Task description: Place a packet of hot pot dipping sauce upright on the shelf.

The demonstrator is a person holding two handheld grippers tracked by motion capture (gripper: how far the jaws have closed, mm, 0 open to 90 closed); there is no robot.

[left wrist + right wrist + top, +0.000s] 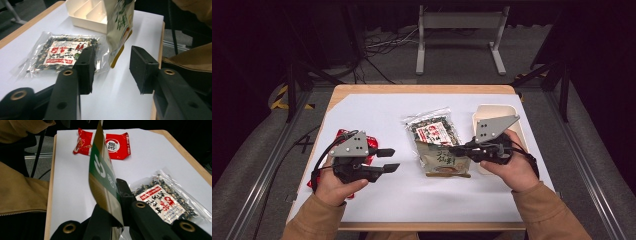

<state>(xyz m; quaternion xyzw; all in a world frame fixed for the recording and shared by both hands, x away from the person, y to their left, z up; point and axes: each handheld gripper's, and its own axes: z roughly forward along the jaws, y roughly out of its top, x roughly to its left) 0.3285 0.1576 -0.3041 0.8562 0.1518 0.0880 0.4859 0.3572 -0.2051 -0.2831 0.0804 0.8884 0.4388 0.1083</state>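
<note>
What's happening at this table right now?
A person is working with a claw in each hand. The right claw is shut on the edge of a beige snack pouch and has it raised off the white table sheet, near the white divided tray. The left claw stands open with nothing in it, above a red packet. A clear bag of dark seed mix lies flat in the middle.

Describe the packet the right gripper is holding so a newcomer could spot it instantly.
Start at the white sheet covering the table, then go to the compartmented white tray at its right edge. Just left of the tray, the right gripper is clamped on a beige snack pouch. Unlike the clear seed bag behind it or the red packets at far left, it is opaque beige with green lettering.
</note>
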